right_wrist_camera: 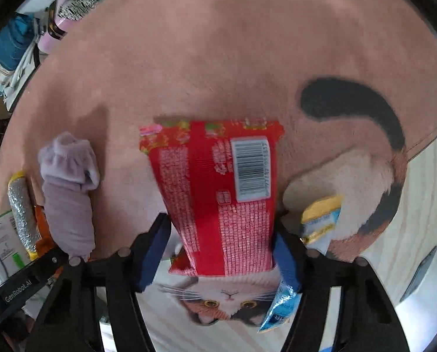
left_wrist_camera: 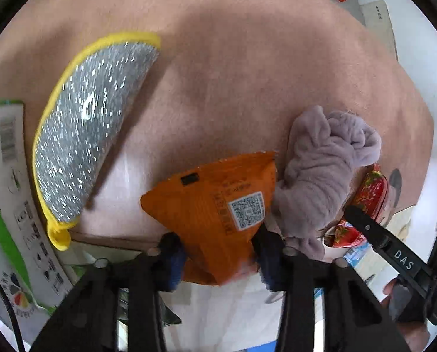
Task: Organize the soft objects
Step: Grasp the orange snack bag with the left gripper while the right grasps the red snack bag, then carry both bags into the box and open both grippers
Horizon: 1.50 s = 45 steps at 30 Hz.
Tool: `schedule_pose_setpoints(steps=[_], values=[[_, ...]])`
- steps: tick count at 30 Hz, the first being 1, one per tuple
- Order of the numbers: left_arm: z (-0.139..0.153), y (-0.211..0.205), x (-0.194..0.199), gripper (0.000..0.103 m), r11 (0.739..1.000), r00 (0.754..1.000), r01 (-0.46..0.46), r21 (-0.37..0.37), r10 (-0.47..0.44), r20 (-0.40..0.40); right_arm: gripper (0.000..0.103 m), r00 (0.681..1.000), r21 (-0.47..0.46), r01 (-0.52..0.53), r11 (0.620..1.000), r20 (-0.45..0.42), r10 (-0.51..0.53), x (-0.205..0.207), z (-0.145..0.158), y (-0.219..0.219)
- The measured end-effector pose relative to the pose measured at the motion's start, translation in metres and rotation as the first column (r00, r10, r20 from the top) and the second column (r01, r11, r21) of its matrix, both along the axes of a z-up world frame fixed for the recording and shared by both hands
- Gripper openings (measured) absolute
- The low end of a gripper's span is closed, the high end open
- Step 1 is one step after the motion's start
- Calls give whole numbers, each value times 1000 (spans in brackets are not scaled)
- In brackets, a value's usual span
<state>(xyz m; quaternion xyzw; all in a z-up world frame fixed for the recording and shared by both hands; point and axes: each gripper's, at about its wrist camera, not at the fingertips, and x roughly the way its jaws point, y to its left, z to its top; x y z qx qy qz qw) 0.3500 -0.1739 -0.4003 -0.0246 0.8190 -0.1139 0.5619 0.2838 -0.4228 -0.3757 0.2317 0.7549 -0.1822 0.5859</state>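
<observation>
Packets fill both your tongs above the pink rug: left gripper pinches the orange pouch, right gripper the red packet (both carried, I judge). Next, set each down beside the lilac cloth.

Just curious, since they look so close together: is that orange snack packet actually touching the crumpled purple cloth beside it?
Touching. In the left wrist view the orange packet's right edge presses against the purple cloth, with no mat visible between them.
</observation>
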Motion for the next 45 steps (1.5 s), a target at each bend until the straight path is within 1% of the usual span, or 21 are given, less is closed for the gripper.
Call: schedule_pose_setpoints(steps=[1,3,6,8,11,13,15,18,19,20,21,22,24,26,29,32,35,37,39,42,45], values=[[1,-2,-2,36,1000,1000,8,3,-8,10,55,1000,-22,-20,1000,-7,20,1,0,3],[5,-5,-5,34,1000,999,21,8,-22,30,49,1000,-37,-26,999,16,26,1,4,9],[18,-10,-6,34,998,995,63,25,-64,79,48,998,-60,-29,998,56,33,-5,17,16],[30,-10,-12,33,997,990,75,17,-76,115,48,995,-84,-31,996,90,38,-10,29,22],[58,-6,-22,33,996,979,94,2,-93,179,47,990,-84,-29,996,137,41,-22,48,33],[87,0,-32,33,993,963,114,-7,-109,248,47,982,-91,-49,995,179,65,-31,68,50],[110,8,-41,33,992,951,122,-24,-109,290,47,973,-79,-64,995,217,80,-39,85,65],[154,36,-51,33,990,932,117,-80,-82,353,47,953,-61,-103,993,280,116,-49,116,101],[162,48,-47,33,989,927,117,-93,-76,367,47,946,-51,-114,992,300,124,-53,127,111],[177,72,-44,33,988,917,116,-103,-67,393,47,939,-42,-127,991,317,134,-50,140,127],[190,85,-47,34,988,910,110,-112,-55,412,47,930,-32,-144,989,337,146,-52,150,144],[199,101,-48,34,988,904,106,-116,-47,425,47,922,-22,-159,987,355,157,-52,160,157],[217,135,-54,34,988,894,94,-123,-29,447,47,903,-6,-199,980,387,186,-51,179,199],[232,175,-54,34,991,888,85,-106,-27,459,47,885,0,-247,969,407,225,-49,192,240],[234,229,-50,34,997,877,63,-37,-37,479,47,867,28,-324,946,407,285,-40,189,309],[222,275,-41,34,998,873,42,50,-61,484,47,863,35,-370,928,382,329,-28,174,365],[196,310,-24,34,991,885,37,130,-93,457,47,874,36,-391,920,329,359,-16,143,412],[175,329,-11,34,985,895,42,170,-113,431,47,881,39,-395,918,299,366,-10,128,433],[153,346,3,34,982,909,44,185,-116,400,47,890,34,-396,918,261,374,-4,108,450],[121,357,26,34,980,931,51,194,-117,345,47,903,37,-391,920,209,375,2,80,466],[99,363,41,34,978,947,62,200,-121,299,47,906,21,-400,916,160,392,3,60,480]])
